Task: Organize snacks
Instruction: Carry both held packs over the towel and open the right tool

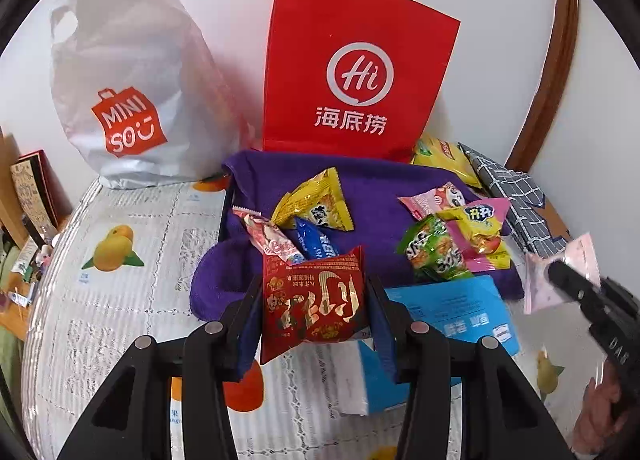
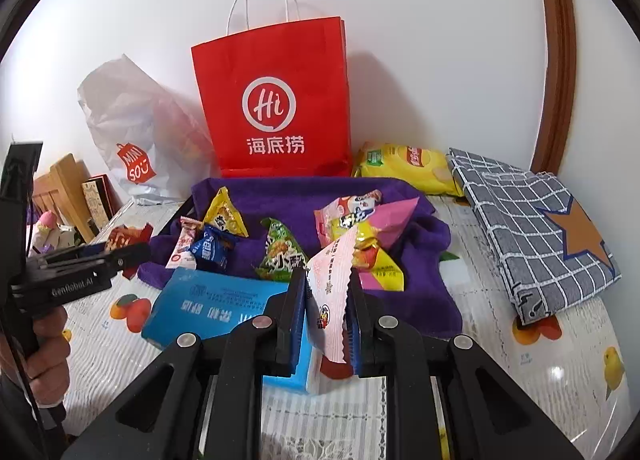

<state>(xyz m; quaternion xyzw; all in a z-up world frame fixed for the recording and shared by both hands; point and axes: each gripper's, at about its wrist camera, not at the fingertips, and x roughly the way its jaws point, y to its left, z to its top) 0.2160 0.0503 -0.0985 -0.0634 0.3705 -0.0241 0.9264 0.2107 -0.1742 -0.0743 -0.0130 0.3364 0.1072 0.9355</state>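
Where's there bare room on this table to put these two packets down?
Free: the fruit-print tablecloth between the white plastic bag and the purple towel, and a strip between towel and checked cloth. Crowded: the towel itself, strewn with snacks, with the blue box at its near edge.

both views are bright and evenly lit by soft, diffuse light. the red paper bag (image 2: 276, 100) throws a faint shadow to its right on the white wall (image 2: 420, 40). small glare spots sit on the glossy tablecloth (image 2: 556, 372) near the right edge. heavy fisheye bending curves the wooden door frame (image 1: 560, 60), and black corners ring each picture. the centre is sharp; the edges soften.
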